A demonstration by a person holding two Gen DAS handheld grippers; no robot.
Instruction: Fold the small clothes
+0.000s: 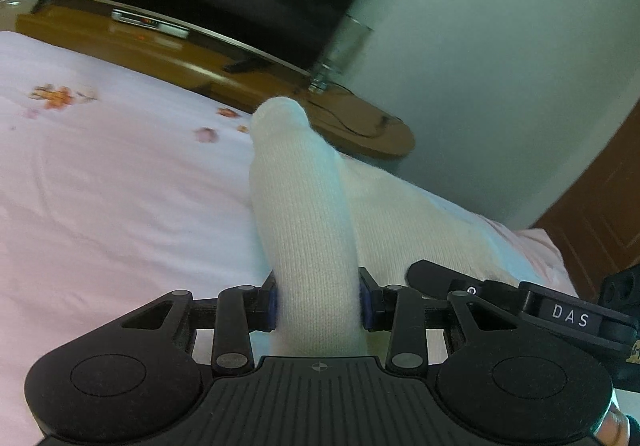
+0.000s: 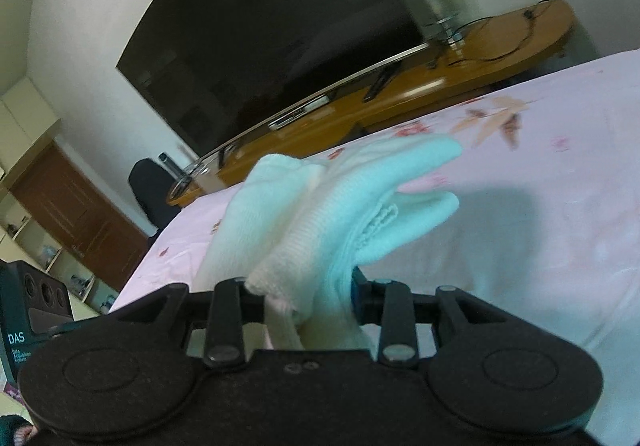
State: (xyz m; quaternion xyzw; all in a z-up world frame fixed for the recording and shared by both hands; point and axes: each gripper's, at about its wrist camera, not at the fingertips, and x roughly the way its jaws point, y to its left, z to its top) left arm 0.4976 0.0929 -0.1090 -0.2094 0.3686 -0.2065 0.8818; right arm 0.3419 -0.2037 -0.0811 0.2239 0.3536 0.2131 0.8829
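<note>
Both grippers are clamped on white socks above the bed (image 1: 100, 174): left gripper (image 1: 318, 304) pinches one sock (image 1: 304, 214), right gripper (image 2: 308, 300) a bunched sock (image 2: 332, 206). The knit could slip out unevenly.

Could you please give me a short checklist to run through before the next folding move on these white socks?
1. Left gripper has a firm hold: ok, both pads press a white sock.
2. Right gripper has a hold: ok, shut on bunched sock fabric.
3. Fabric neatly aligned in the right grip: not ok, several layers and a cuff edge splay out unevenly.
4. Whether both grippers hold the same sock: cannot tell.
5. Landing surface ready: ok, the pink floral bedsheet lies fairly flat beneath.
6. Grippers apart from each other: ok, the right gripper body sits close beside the left, without visible contact.
</note>
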